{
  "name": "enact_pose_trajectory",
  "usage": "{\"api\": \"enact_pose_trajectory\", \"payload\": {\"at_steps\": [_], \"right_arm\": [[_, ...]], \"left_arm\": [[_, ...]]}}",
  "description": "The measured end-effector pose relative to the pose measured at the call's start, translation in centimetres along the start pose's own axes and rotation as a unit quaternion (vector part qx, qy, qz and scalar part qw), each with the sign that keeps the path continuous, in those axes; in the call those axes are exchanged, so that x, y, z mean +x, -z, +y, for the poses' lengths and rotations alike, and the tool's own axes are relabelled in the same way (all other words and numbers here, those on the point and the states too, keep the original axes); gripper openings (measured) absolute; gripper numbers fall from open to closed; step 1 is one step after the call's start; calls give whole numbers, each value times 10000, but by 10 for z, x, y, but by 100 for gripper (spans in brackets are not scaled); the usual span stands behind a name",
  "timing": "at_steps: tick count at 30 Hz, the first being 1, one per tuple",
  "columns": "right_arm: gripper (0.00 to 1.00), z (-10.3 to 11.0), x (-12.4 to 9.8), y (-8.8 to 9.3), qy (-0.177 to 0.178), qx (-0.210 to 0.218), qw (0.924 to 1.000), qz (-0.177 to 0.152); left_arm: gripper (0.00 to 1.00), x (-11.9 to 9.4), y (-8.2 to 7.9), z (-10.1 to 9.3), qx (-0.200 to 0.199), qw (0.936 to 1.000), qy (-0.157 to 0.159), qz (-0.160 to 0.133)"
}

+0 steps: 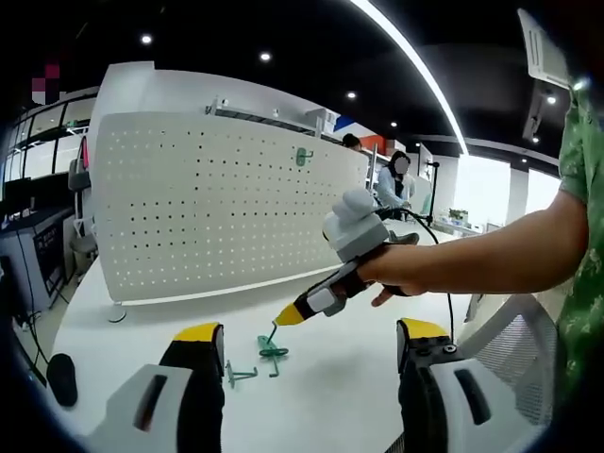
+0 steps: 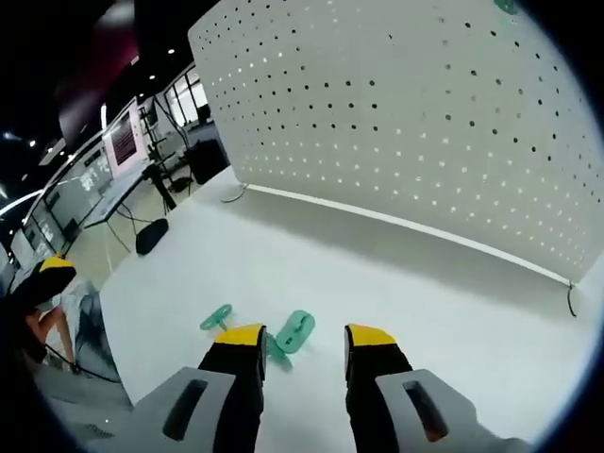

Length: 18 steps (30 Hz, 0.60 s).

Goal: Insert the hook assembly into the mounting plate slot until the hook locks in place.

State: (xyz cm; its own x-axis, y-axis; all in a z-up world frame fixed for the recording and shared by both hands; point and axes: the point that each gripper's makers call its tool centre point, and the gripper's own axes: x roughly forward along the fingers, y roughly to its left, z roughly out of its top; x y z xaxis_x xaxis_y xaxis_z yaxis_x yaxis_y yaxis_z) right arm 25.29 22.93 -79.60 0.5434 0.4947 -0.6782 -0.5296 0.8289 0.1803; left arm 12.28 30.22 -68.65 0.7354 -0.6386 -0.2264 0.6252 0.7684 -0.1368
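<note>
On the pegboard [image 1: 226, 203], left gripper view reveals a mounted hook [image 1: 303, 157].

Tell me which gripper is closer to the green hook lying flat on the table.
Right. The right gripper hovers right over the green hook; the left gripper sits back, its jaws wide open.

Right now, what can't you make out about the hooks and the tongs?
- Right tongs, left gripper view: too small to tell if they touch the green hook.
- Hook near the right tongs, right gripper view: partly behind a jaw.
- Hook on the pegboard: too small to see seating.
</note>
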Motion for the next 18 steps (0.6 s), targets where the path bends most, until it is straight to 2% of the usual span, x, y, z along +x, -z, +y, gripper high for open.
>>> {"api": "enact_pose_trajectory", "payload": {"at_steps": [6,18], "right_arm": [[31,3,11,3,-110,145,9996,236],[27,2,23,6,-214,474,9976,460]], "left_arm": [[77,0,1,1,-15,10000,-4,-4],[77,0,1,2,-40,10000,-13,-16]]}}
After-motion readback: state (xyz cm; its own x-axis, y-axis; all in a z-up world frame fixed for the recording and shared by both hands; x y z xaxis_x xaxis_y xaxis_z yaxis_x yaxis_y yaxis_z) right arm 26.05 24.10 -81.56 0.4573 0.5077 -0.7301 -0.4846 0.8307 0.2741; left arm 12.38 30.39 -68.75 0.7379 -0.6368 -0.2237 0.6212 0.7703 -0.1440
